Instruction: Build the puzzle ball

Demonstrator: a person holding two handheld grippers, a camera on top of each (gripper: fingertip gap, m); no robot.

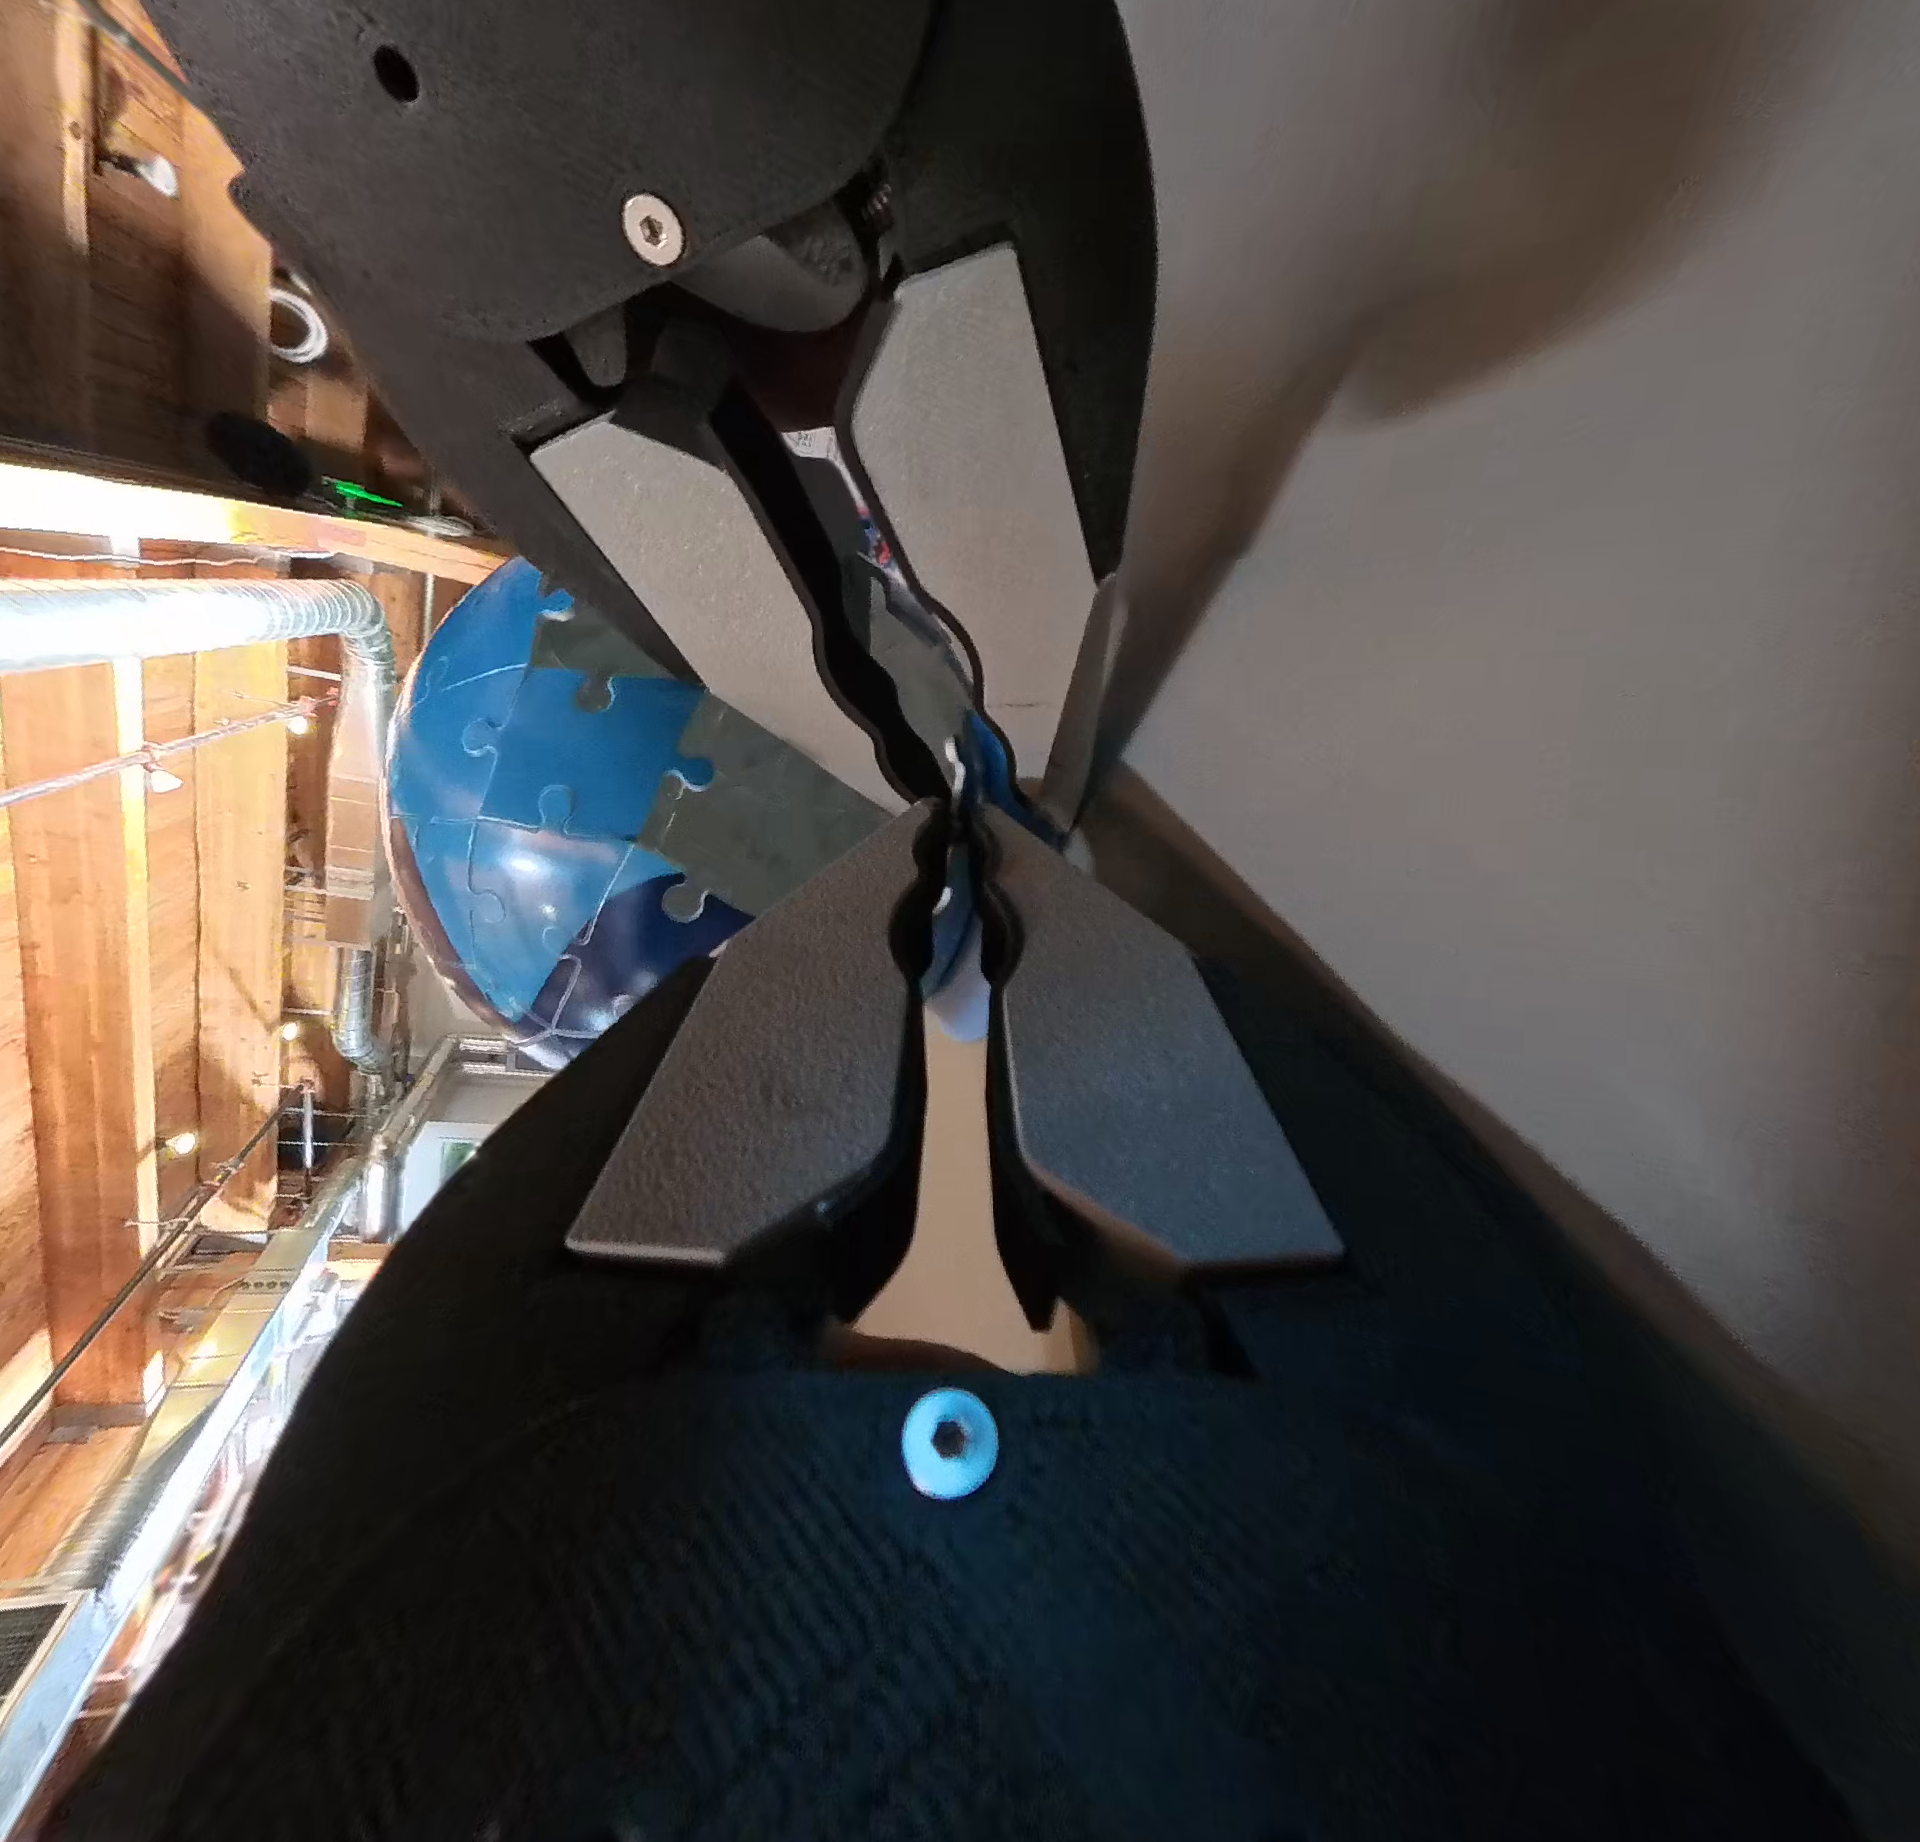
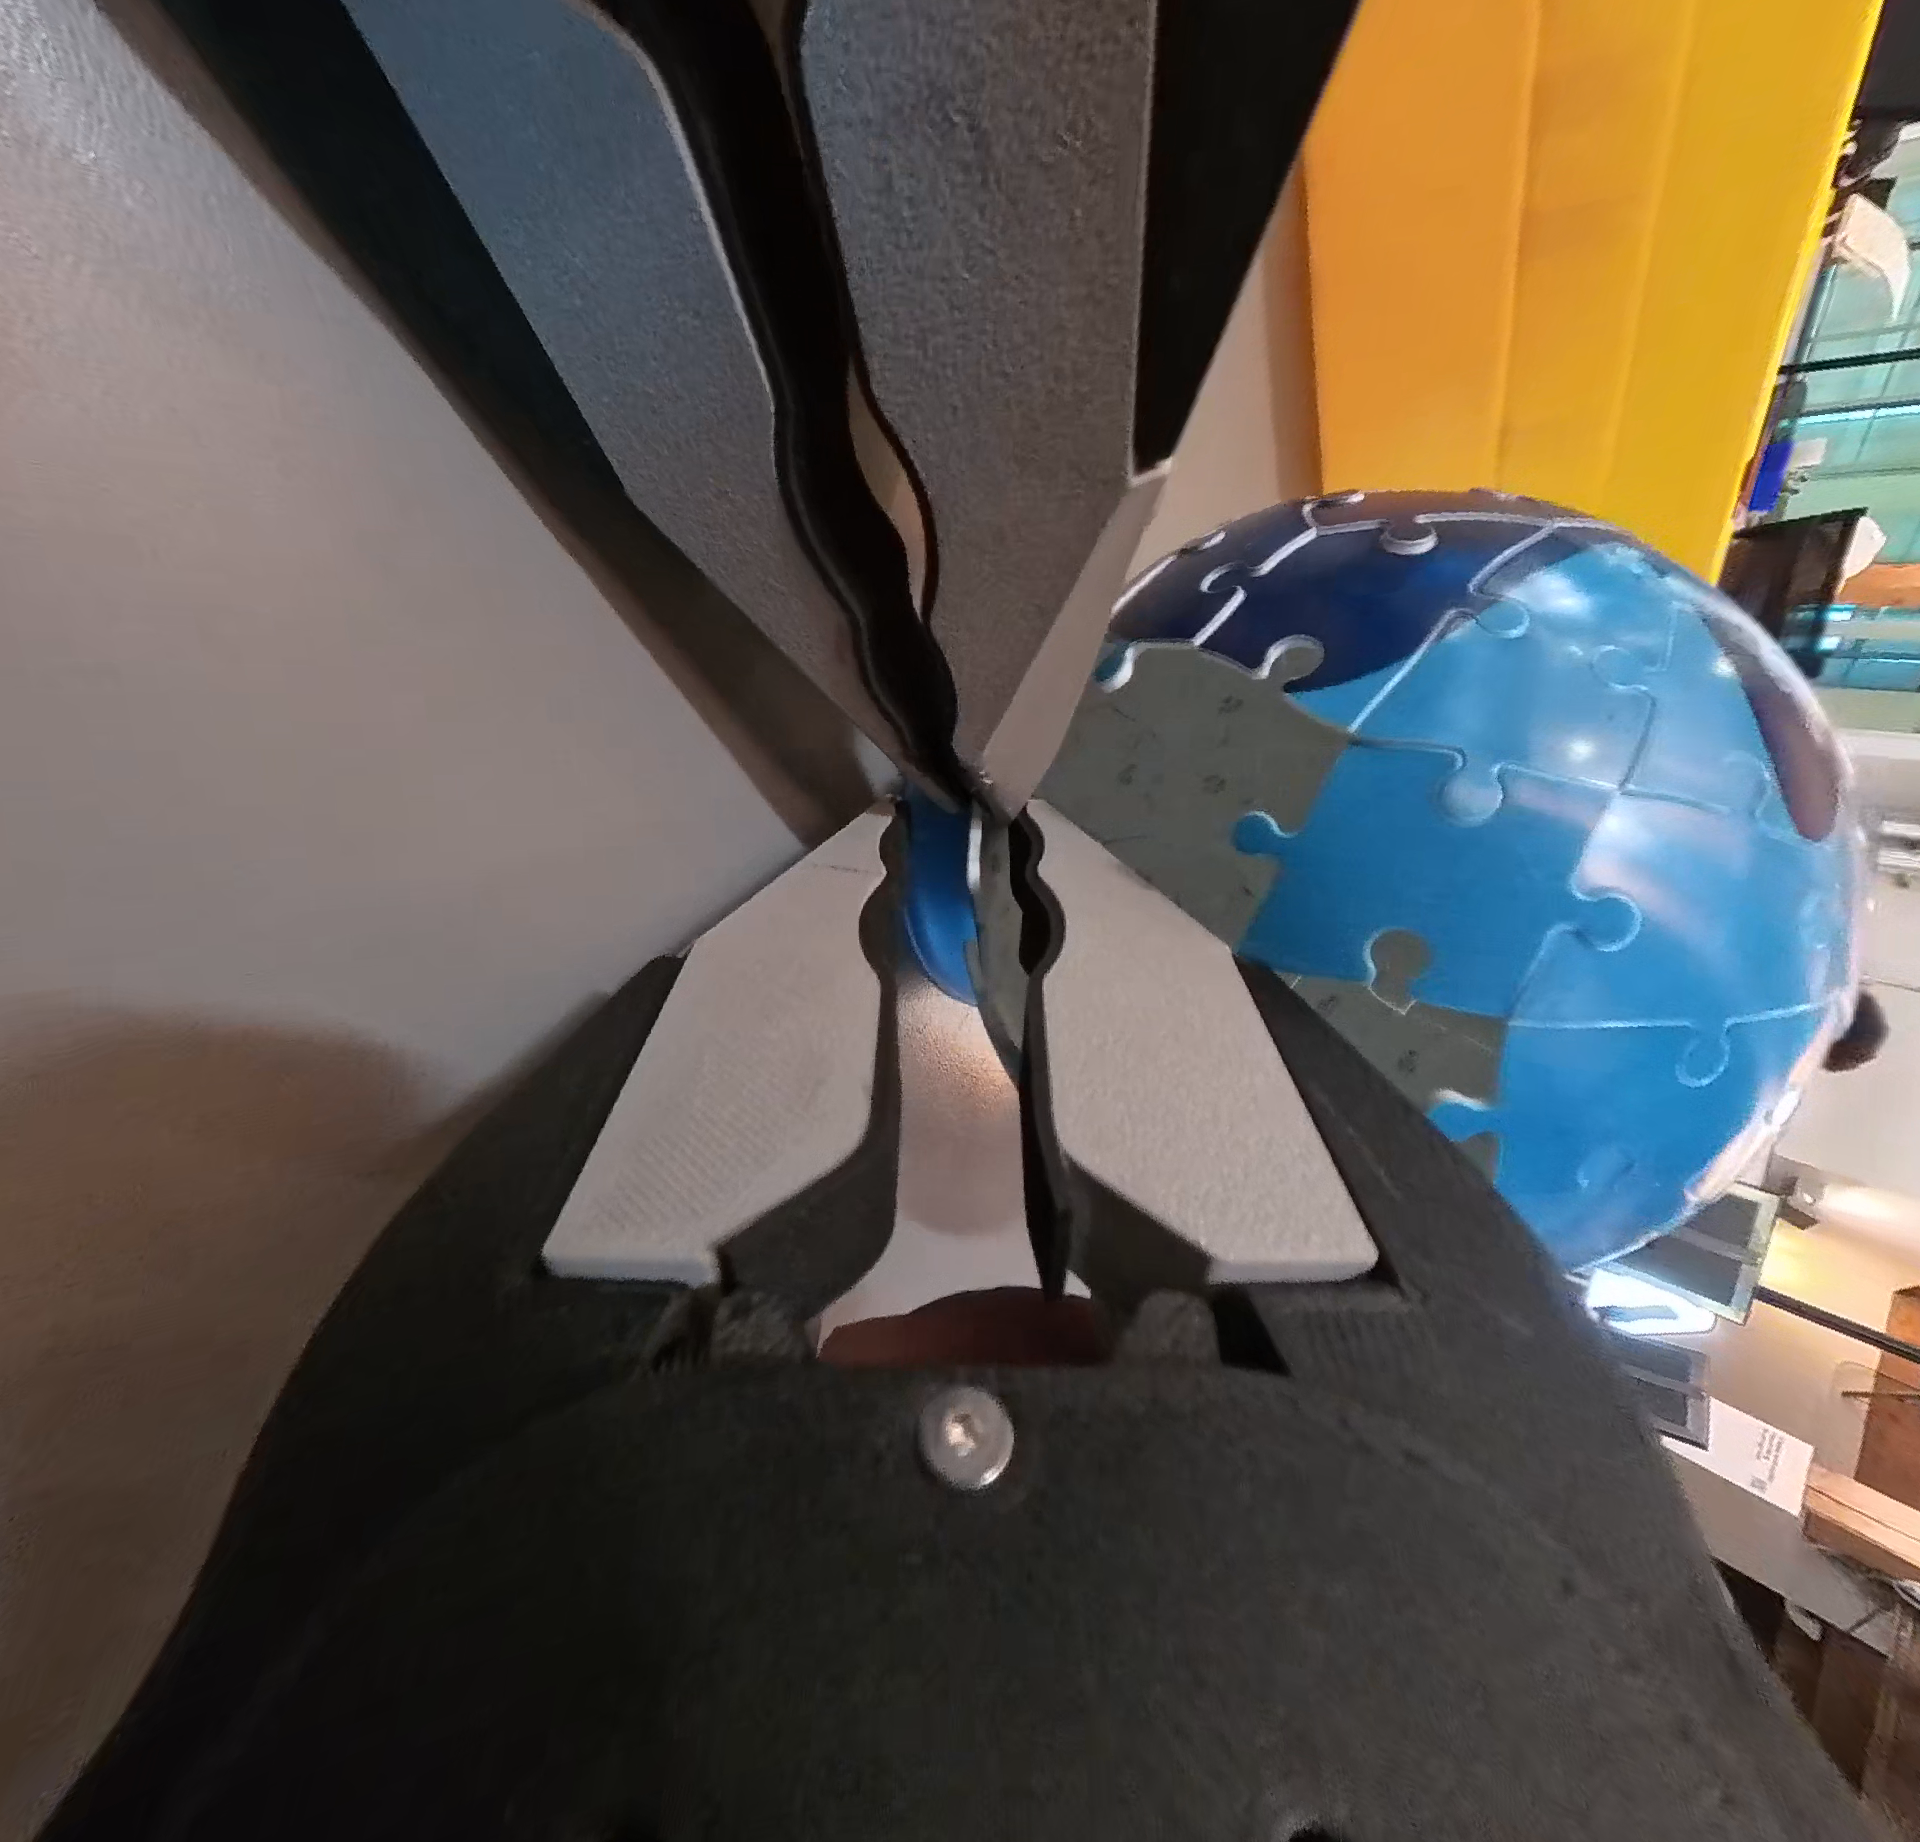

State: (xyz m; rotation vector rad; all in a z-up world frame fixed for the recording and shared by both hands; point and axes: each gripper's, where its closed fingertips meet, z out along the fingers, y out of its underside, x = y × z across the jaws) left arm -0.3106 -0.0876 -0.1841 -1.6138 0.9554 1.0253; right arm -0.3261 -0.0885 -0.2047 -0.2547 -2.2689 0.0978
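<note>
The partly built puzzle ball [image 1: 540, 805] is blue, with the grey backs of its pieces showing through an open gap. It is held in the air, left of the fingers in the left wrist view and right of them in the right wrist view [image 2: 1538, 857]. My left gripper [image 1: 951, 836] is shut on a blue, white-edged bit [image 1: 961, 971] that looks like the ball's open rim. My right gripper [image 2: 961, 826] is shut on a curved blue puzzle piece [image 2: 940, 919]. The two grippers meet tip to tip at the ball's open edge. The exact joint is hidden by the fingers.
A pale wall [image 1: 1558, 442] lies behind the grippers, with a dark ledge [image 1: 1455, 1065] running across it. Wooden beams and a silver duct [image 1: 208, 618] show on the left. A yellow panel [image 2: 1558, 234] stands behind the ball. The tips of both grippers are at nearly the same place.
</note>
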